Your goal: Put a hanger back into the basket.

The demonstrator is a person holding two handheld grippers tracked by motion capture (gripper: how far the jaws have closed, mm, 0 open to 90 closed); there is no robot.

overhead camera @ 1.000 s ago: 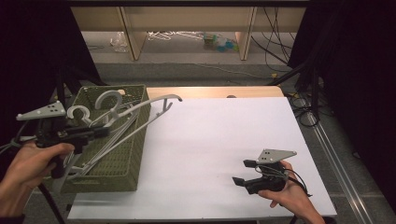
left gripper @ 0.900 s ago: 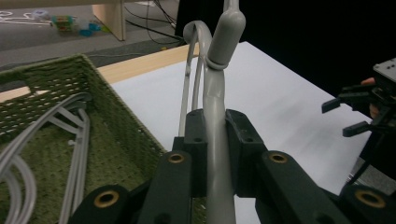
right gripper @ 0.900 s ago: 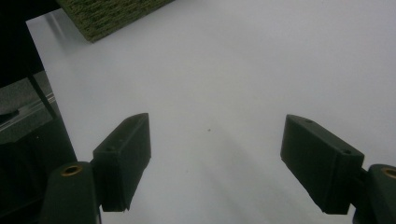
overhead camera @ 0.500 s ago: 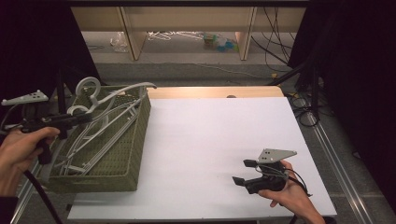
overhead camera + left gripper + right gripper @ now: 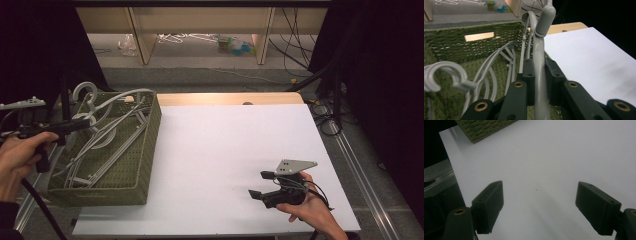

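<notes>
Left gripper [image 5: 540,82]: clenched tight on a grey hanger [image 5: 539,57], the two black pads squeezing its bar from both sides; in the high view the gripper [image 5: 82,124] sits at nine o'clock of the table, over the basket's left rim.

Left hand [image 5: 20,157]: wrapped round the handle at the far left edge, cable trailing down toward seven o'clock.

Held hanger: in the left gripper view its bar runs straight up between the pads to twelve o'clock, where a rounded grey neck tops it; the rest of it leans into the basket.

Basket [image 5: 145,150]: green woven, standing at the table's nine o'clock side, half off the white sheet; a slot handle is cut in its far wall [image 5: 479,36].

Other hangers [image 5: 105,145]: a loose grey tangle lying inside the basket, one hook [image 5: 84,90] sticking up past the far left corner at eleven o'clock; another curled hook [image 5: 445,75] shows at eight o'clock in the left gripper view.

Right gripper [image 5: 260,186]: jaws wide apart, nothing between them, resting low at five o'clock of the table and pointing toward nine; in the right gripper view [image 5: 539,205] bare white sheet lies between the two pads.

Right hand [image 5: 307,207]: cupped under that gripper at the table's near right corner.

Table [image 5: 225,145]: white sheet over a wooden top, the wood edge showing at twelve o'clock.

Basket corner [image 5: 481,128]: peeks in at eleven o'clock of the right gripper view, well apart from the open jaws.
</notes>
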